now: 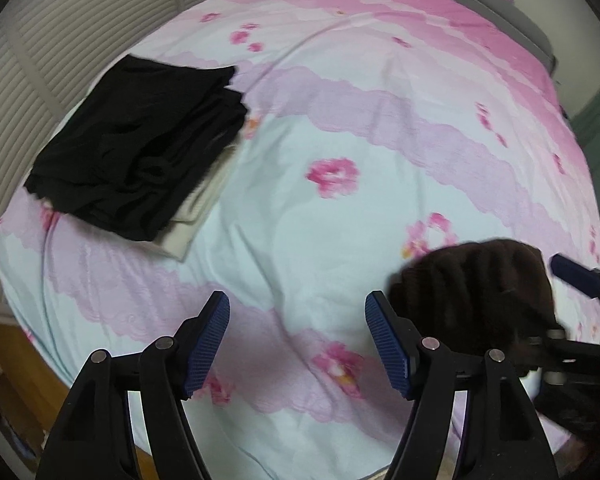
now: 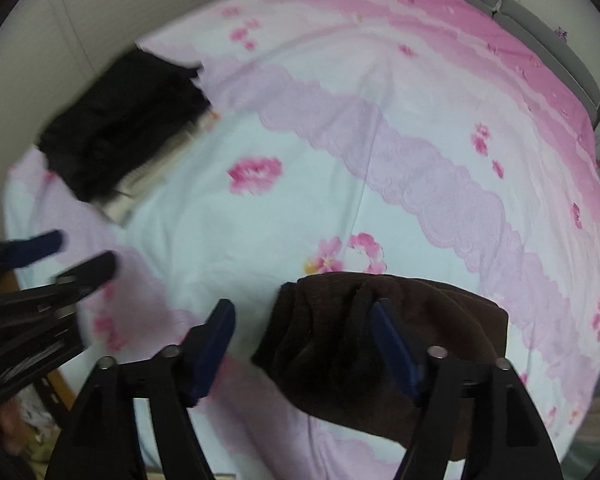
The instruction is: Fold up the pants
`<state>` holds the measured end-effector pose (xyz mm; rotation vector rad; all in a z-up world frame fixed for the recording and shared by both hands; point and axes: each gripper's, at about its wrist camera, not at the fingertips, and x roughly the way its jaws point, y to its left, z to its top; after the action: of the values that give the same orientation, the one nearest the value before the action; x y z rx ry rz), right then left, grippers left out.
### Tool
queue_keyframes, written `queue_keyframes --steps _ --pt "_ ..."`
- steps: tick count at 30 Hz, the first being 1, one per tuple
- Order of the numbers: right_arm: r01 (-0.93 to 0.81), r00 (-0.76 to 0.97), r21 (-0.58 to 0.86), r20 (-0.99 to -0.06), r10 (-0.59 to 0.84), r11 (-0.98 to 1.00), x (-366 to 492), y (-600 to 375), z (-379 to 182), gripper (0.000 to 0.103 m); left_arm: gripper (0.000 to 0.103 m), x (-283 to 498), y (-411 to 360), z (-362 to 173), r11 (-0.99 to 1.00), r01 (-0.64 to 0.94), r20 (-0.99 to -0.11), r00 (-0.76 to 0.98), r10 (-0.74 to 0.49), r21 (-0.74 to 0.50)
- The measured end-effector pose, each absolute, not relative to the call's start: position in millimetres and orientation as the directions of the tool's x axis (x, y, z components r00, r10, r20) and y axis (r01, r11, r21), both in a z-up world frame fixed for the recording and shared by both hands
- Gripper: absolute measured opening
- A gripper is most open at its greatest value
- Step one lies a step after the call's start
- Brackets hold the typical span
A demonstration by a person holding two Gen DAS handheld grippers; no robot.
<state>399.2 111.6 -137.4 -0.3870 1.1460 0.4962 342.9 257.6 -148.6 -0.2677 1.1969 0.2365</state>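
Bedsheet [image 1: 340, 120], pink and pale blue with flowers, fills both views; a stack of dark folded clothes [image 1: 140, 148] lies at its far left edge, well apart from the work. The brown pants [image 2: 380, 340] sit bunched in a folded bundle near the front edge of the sheet. By the look of it the fold is just being let go, so the sound way now is to lift both tools straight clear without dragging a layer open, then press or square the bundle if an edge has sprung. The right gripper [image 2: 306, 344] stands spread, its right pad lying against the top of the pants and its left pad over bare sheet, pinching nothing. The left gripper [image 1: 298, 344] is spread too, over bare sheet just beside the bundle, holding nothing
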Motion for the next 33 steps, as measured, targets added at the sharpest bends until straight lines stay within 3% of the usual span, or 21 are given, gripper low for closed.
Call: queue_keyframes --steps 6,14,17,19,27,29,30,33 --pt "-0.479 0.420 -0.054 -0.891 0.174 0.876 378.6 26.0 -111.8 0.075 0.073 356.9 208.9 -150.6 0.971 -0.186 -0.931 0.358 -0.072 -0.147" --pt "-0.168 0.353 -0.001 -0.934 0.059 0.986 363.4 -102.3 -144.8 0.075 0.073 389.7 136.1 -153.7 0.969 -0.001 -0.893 0.388 -0.226 -0.246" --pt "-0.097 0.327 0.024 -0.944 0.055 0.995 359.5 -126.7 -157.7 0.075 0.069 404.9 111.4 -159.5 0.974 0.032 -0.903 0.371 -0.219 -0.223" --pt "-0.070 0.313 0.028 -0.948 0.049 0.997 357.3 -136.1 -166.0 0.075 0.061 411.6 97.8 -162.7 0.973 0.053 -0.903 0.366 -0.227 -0.223" --pt "-0.018 0.272 0.096 -0.957 0.098 0.995 348.9 -159.3 -190.1 0.075 0.058 435.3 77.0 -205.1 0.976 -0.008 -0.946 0.249 -0.209 -0.217" --pt "-0.020 0.258 0.112 -0.959 0.113 0.994 347.6 -161.9 -196.4 0.075 0.042 437.4 77.0 -214.8 0.980 -0.021 -0.957 0.219 -0.189 -0.198" --pt "-0.021 0.250 0.121 -0.961 0.122 0.992 346.9 -162.8 -200.2 0.075 0.026 438.0 77.8 -217.8 0.978 -0.022 -0.958 0.207 -0.199 -0.208" --pt "-0.017 0.218 0.136 -0.966 0.136 0.991 344.2 -165.6 -212.9 0.075 0.025 430.9 86.6 -210.3 0.957 -0.041 -0.937 0.223 -0.270 -0.286"
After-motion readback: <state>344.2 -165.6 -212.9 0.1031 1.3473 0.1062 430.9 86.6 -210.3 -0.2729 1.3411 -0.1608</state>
